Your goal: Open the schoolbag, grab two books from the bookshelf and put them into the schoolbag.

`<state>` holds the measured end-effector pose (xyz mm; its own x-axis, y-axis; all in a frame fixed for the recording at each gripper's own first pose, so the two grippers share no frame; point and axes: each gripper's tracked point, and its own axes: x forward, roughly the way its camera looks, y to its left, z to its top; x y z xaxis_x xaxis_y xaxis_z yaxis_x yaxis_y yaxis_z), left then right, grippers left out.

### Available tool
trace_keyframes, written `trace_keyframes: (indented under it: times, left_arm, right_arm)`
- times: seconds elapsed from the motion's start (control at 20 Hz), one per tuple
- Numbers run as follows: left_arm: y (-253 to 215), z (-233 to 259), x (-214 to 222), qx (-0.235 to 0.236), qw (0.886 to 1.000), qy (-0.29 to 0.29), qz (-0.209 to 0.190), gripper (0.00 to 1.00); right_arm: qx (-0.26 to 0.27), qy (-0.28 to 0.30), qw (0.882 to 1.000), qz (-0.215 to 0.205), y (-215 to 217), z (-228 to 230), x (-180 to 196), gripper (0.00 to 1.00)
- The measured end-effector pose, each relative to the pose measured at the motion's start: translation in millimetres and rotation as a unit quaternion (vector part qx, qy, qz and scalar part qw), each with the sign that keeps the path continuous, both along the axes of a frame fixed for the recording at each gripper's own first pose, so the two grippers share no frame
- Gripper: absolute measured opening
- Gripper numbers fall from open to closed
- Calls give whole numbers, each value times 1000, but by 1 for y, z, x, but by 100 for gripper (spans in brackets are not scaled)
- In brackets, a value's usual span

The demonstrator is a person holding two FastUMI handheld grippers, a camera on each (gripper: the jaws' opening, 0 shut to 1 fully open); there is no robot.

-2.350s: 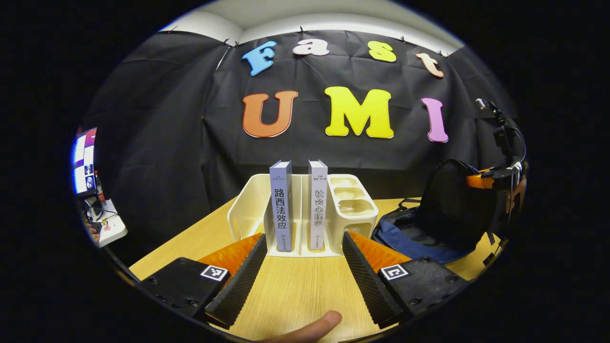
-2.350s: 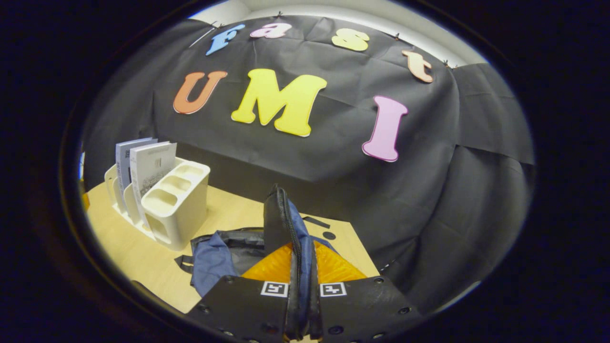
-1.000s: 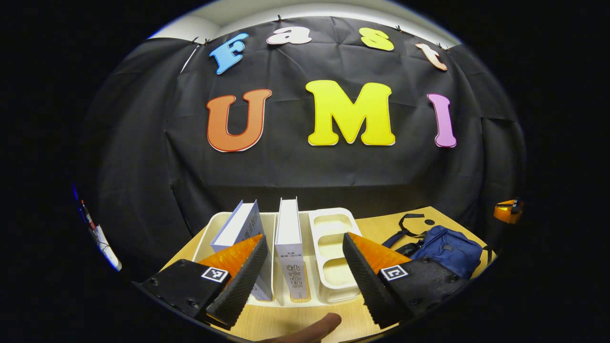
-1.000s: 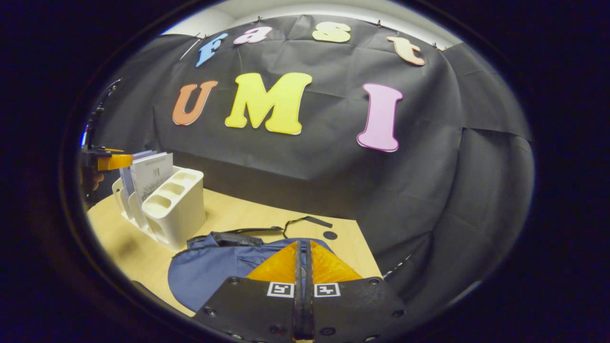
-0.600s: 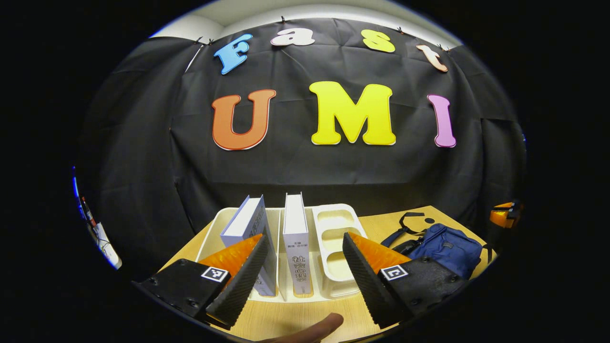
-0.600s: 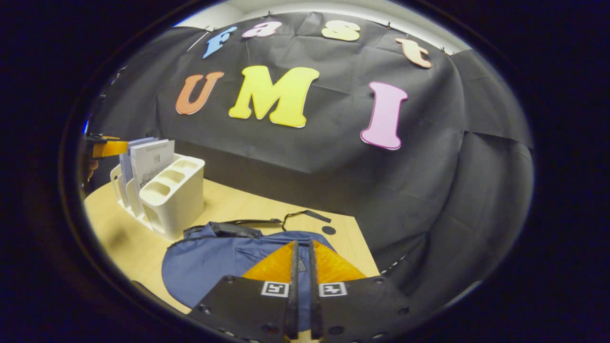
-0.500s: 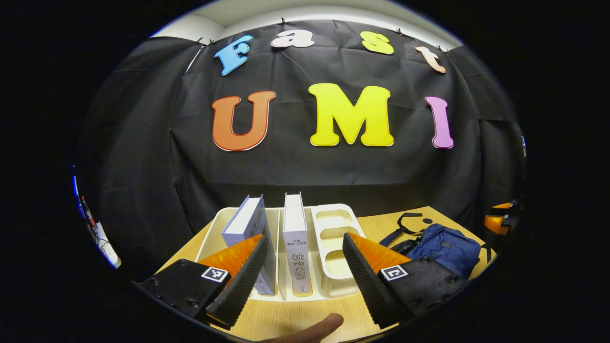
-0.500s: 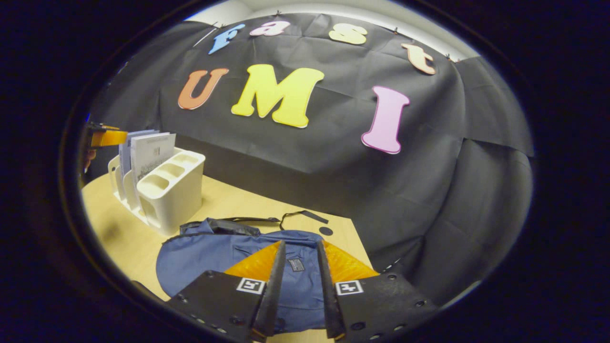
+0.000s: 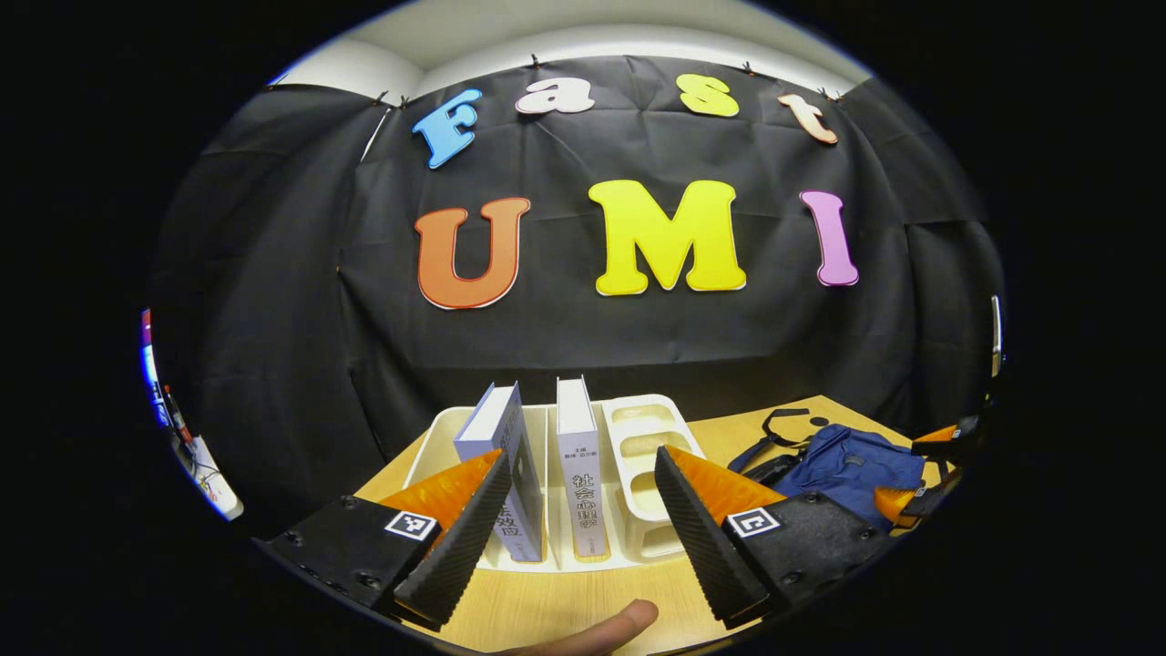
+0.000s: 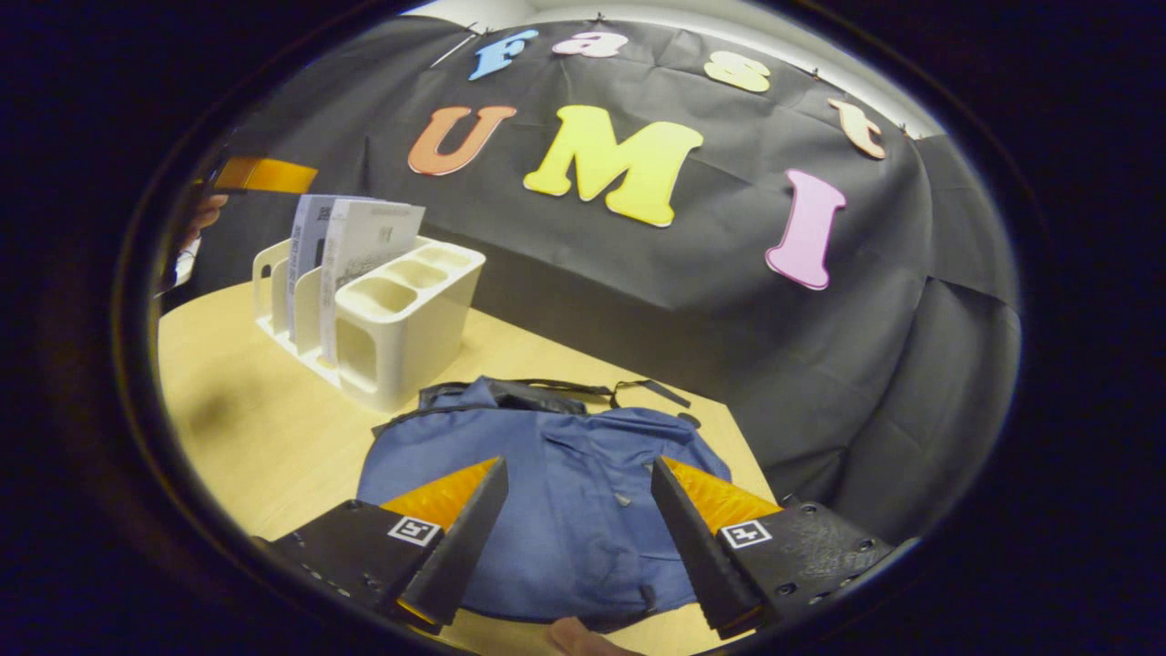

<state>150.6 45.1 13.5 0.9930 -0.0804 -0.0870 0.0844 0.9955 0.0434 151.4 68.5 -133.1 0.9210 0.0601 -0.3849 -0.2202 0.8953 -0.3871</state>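
While my left gripper [image 9: 576, 533] hangs spread wide before the bookshelf [image 9: 638, 437] at the table's [image 9: 583, 601] back edge, I see two books [image 9: 581, 465] upright, spines toward me. My right gripper [image 10: 574, 538] gapes over the flat schoolbag [image 10: 565, 483].

The right gripper [image 10: 565, 538], shut on the raised flap of the schoolbag [image 10: 547, 492] 2.4 s ago, has let go; its jaws now gape wide above the bag, which lies flat. The left gripper [image 9: 574, 524] has risen and closed in on the books [image 9: 583, 456], the left one now leaning.
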Motion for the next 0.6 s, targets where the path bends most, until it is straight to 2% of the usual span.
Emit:
trace_keyframes:
  times: [0.05, 0.2, 0.25, 0.3, 0.6]
  left_arm:
    - [0, -2, -2, 0, 1000, -1, -3, 99]
    - [1, -11, -9, -9, 1000, 1, -12, 99]
    - [2, -13, -11, -10, 1000, 0, -11, 99]
    - [6, -15, -13, -10, 1000, -2, -9, 99]
    - [13, -32, -20, -17, 1000, 3, -10, 99]
  right_arm:
    - [0, 7, 1000, 2, 8, -9, -2, 96]
    - [-11, 24, 1000, 5, 30, -30, -10, 95]
    - [-12, 29, 999, 10, 38, -37, -13, 99]
    - [-16, 31, 999, 18, 48, -41, -18, 96]
    - [-73, 42, 996, 33, 98, -74, -35, 95]
